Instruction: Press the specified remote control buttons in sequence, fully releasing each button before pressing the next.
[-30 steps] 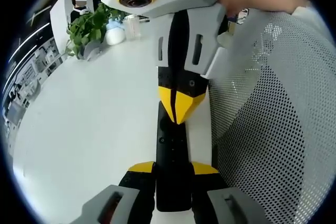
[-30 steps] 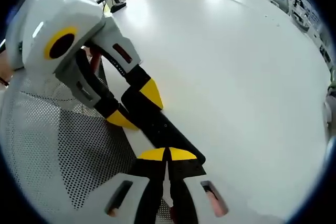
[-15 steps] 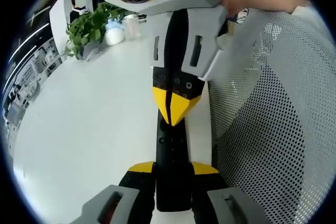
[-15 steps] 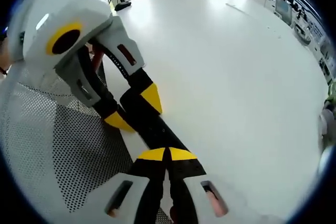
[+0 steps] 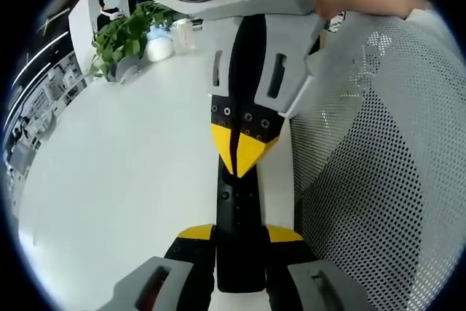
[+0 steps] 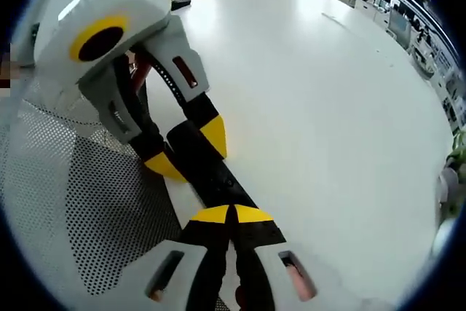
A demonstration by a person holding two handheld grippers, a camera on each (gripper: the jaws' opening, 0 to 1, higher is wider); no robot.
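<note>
Black remote control (image 5: 237, 213) lying at the white table's (image 5: 124, 165) edge beside a mesh chair back (image 5: 378, 180), clamped at its near end by the left gripper (image 5: 240, 232). Pressing down on its upper buttons with the right gripper (image 5: 239, 156), jaws closed to a point. Judging one press underway; release and remaining buttons not yet confirmable

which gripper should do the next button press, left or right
Right, likely. The right gripper has its jaws closed to a point over the remote control, by its buttons. The left gripper clamps the remote's near end, so it is busy holding it.
</note>
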